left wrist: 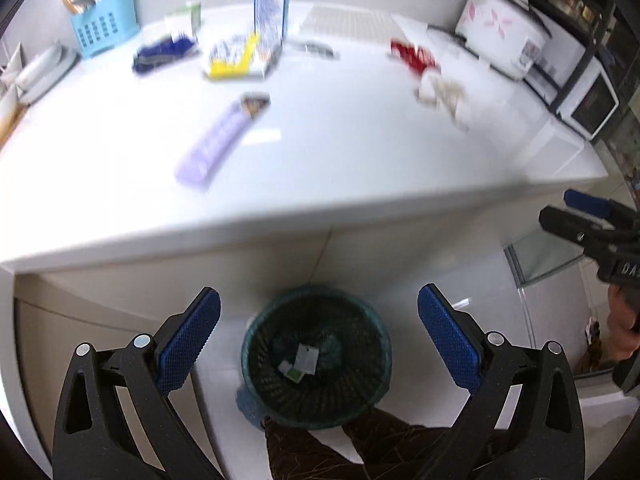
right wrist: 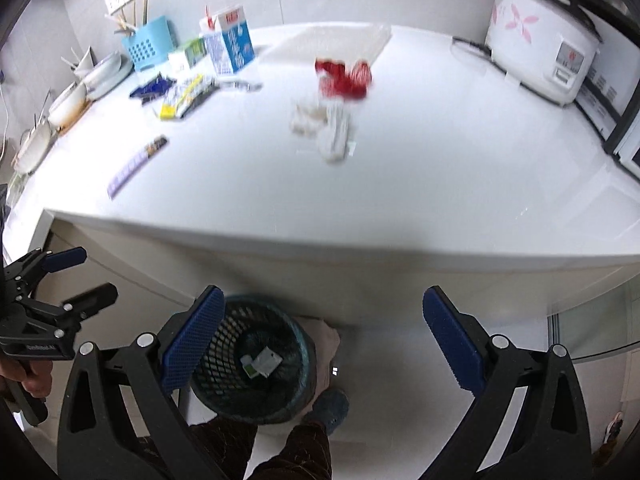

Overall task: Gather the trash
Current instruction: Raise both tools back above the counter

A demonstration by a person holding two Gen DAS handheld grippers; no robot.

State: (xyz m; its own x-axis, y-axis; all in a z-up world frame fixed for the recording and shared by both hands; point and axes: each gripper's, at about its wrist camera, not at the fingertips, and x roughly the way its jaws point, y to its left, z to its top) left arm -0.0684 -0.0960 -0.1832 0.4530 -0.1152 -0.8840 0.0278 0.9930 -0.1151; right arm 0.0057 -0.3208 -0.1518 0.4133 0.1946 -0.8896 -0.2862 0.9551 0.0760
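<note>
A dark mesh waste bin stands on the floor below the white counter, with a few scraps inside; it also shows in the right wrist view. My left gripper is open and empty above the bin. My right gripper is open and empty, just right of the bin. On the counter lie a purple wrapper, a yellow-and-white packet, a dark blue wrapper, a red wrapper and crumpled white paper.
A milk carton, a blue basket, a small green box and bowls stand at the counter's back. A rice cooker and a microwave are on the right. The person's legs stand by the bin.
</note>
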